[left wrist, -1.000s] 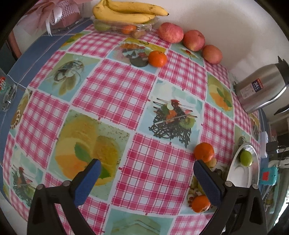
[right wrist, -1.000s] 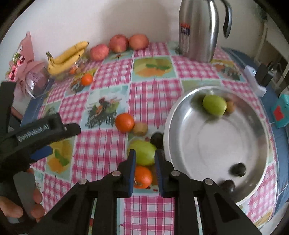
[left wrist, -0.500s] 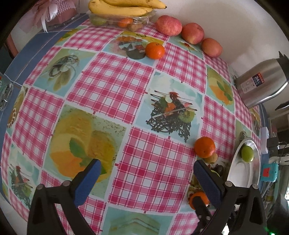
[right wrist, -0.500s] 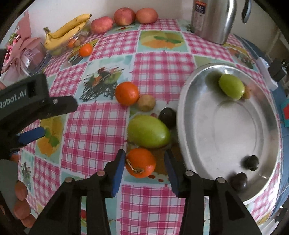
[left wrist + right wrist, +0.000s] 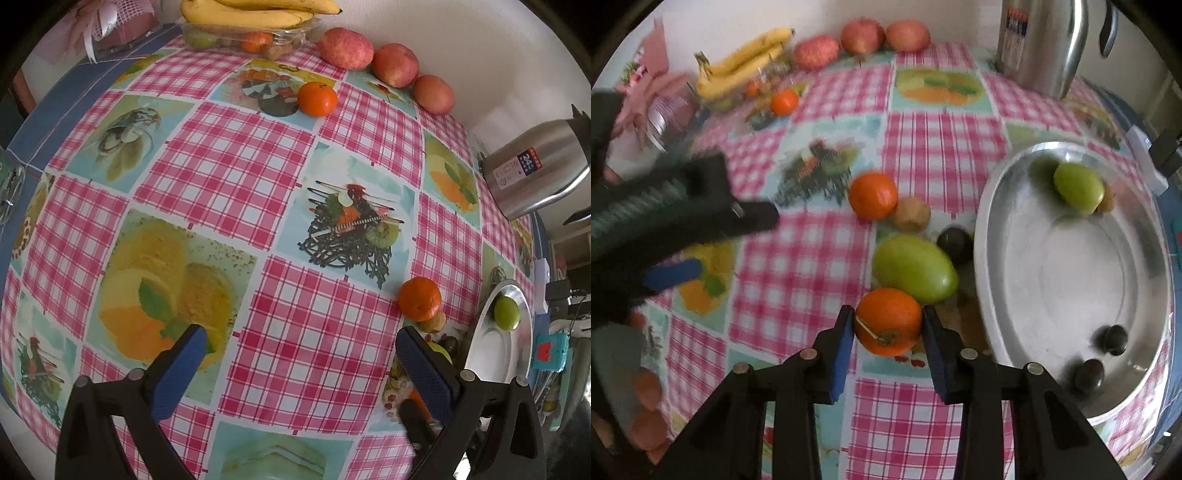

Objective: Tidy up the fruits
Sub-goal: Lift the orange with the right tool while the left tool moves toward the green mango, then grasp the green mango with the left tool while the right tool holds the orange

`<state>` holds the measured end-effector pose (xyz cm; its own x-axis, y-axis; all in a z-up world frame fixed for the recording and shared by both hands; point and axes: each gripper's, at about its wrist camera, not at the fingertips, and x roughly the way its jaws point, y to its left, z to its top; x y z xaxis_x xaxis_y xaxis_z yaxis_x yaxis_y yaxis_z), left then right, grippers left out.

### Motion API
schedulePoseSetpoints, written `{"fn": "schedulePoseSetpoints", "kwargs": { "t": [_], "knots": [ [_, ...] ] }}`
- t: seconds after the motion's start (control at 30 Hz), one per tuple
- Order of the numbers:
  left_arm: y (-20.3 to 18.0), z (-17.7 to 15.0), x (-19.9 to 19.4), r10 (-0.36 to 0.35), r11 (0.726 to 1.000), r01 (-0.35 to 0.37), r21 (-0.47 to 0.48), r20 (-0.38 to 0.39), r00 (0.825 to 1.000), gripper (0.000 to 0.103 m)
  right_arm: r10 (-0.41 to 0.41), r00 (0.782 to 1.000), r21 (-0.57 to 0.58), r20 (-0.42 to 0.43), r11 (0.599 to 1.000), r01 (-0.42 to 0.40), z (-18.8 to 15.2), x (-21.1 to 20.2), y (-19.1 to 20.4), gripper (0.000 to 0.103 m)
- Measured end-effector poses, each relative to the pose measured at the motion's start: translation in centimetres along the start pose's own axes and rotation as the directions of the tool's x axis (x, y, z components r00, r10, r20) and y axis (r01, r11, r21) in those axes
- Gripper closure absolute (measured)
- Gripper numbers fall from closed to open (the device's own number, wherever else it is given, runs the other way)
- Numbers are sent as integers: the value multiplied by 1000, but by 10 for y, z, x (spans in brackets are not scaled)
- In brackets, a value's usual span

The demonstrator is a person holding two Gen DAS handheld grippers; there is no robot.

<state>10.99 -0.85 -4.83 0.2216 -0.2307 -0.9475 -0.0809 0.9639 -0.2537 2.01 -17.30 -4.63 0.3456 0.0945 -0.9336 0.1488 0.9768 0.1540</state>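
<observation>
1. Right gripper: points steeply down at the table; its jaws have just been closing, and the blue pads now sit against both sides of an orange.
2. Held orange: between those pads, stem end toward the camera, just in front of the green mango and left of the tray.
3. Left gripper: jaws spread wide over the checked cloth, nothing between them.
4. Green mango: lies on the cloth, touching or nearly touching the held orange, just beside the tray rim.
5. Second orange: on the cloth beyond the mango, with a small brown fruit touching its right side.
6. Dark round fruit: on the cloth between mango and tray.
7. Steel tray: oval, at the right; it holds a green fruit at the far side with a small brown one tucked behind it, and two dark fruits near the front rim.
8. Third orange: far side of the table, alone.
9. Three red apples: in a row along the wall.
10. Bananas: atop a clear box of mixed fruit, far corner.
11. Steel flask: upright near the wall, beyond the tray.
12. Tablecloth: pink check with printed fruit panels.
</observation>
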Motion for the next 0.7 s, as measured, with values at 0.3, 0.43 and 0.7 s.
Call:
{"fn": "schedulePoseSetpoints", "kwargs": {
  "t": [0.3,0.43,0.7],
  "knots": [
    [-1,-1,-3,-84,996,84,-38,22,996,1,-20,993,88,117,996,10,7,-30,-13,65],
    [-17,-4,1,-119,993,119,8,16,993,5,-77,989,117,127,991,62,7,-35,-26,65],
    [-35,-11,10,-166,983,167,74,-12,986,17,-137,977,274,161,958,89,5,-47,-64,65]
  ]
}}
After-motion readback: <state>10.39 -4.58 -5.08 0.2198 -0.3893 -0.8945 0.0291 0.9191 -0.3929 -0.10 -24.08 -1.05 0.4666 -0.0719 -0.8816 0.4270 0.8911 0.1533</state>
